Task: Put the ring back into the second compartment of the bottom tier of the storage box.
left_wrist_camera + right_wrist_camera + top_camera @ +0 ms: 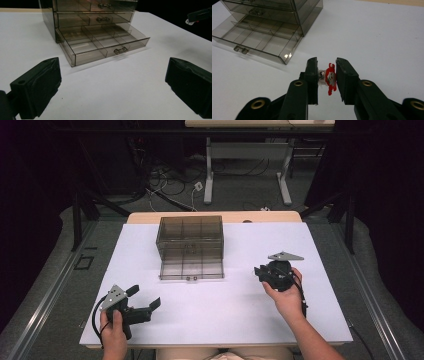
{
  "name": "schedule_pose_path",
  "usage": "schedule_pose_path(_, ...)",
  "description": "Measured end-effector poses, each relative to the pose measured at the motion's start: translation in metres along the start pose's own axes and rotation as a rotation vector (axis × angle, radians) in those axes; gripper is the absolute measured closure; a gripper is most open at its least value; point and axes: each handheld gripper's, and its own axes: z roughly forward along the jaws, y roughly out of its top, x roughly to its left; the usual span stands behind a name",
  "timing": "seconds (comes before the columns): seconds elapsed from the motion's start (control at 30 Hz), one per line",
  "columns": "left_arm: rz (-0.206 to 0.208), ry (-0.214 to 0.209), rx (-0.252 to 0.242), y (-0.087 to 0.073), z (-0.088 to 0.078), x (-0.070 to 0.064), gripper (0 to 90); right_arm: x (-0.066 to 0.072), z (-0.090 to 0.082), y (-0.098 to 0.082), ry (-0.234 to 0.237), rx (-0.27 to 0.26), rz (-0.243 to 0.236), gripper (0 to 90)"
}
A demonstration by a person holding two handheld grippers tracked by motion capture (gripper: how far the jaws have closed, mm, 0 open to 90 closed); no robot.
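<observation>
Drawer box, smoky clear plastic, is seated on the white table toward the far edge; it is taken as the landmark. Its bottom drawer is pulled out toward the person, and dividers and a small handle are seen in the left gripper view. The two upper drawers are seen pushed in.

Left of the box and nearer the person, the left gripper is held in the left hand above the table. Its jaws are spread wide, with nothing between them; in the left gripper view they are aimed at the open drawer.

Right of the box, near its front right corner but apart from it, the right gripper is held in the right hand. Its jaws are pressed onto a small red-and-white charm with a bit of metal hardware on it; what the charm depicts cannot be told. In the right gripper view the open drawer is seen up and left of the jaws.

A second table and floor cables are seen beyond the box.
</observation>
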Motion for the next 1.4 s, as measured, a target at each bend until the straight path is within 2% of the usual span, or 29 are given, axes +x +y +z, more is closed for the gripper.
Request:
schedule_pose_path(0.27,0.001,-0.001,-0.001,0.0,0.0,0.0,0.5,0.006,0.002,0.007,0.021,0.002,0.011,72.1)
schedule_pose_path(0.3,0.002,-0.002,-0.002,0.0,0.0,0.0,0.5,0.008,0.003,0.009,0.024,-0.006,-0.003,72.1)
schedule_pose_path(0.6,0.001,-0.003,-0.004,0.0,-0.001,0.0,0.5,0.017,0.004,0.017,0.04,-0.004,-0.017,72.0)
schedule_pose_path(0.87,0.001,0.004,-0.006,0.0,-0.002,0.001,0.5,0.02,0.008,0.025,0.068,0.002,-0.009,72.1)
schedule_pose_path(1.17,0.016,-0.001,-0.003,0.0,-0.001,0.0,0.5,0.032,0.012,0.041,0.084,-0.003,-0.029,72.0)
schedule_pose_path(1.4,0.009,-0.002,-0.003,0.0,-0.001,0.0,0.5,0.041,0.017,0.046,0.091,-0.004,-0.043,72.0)
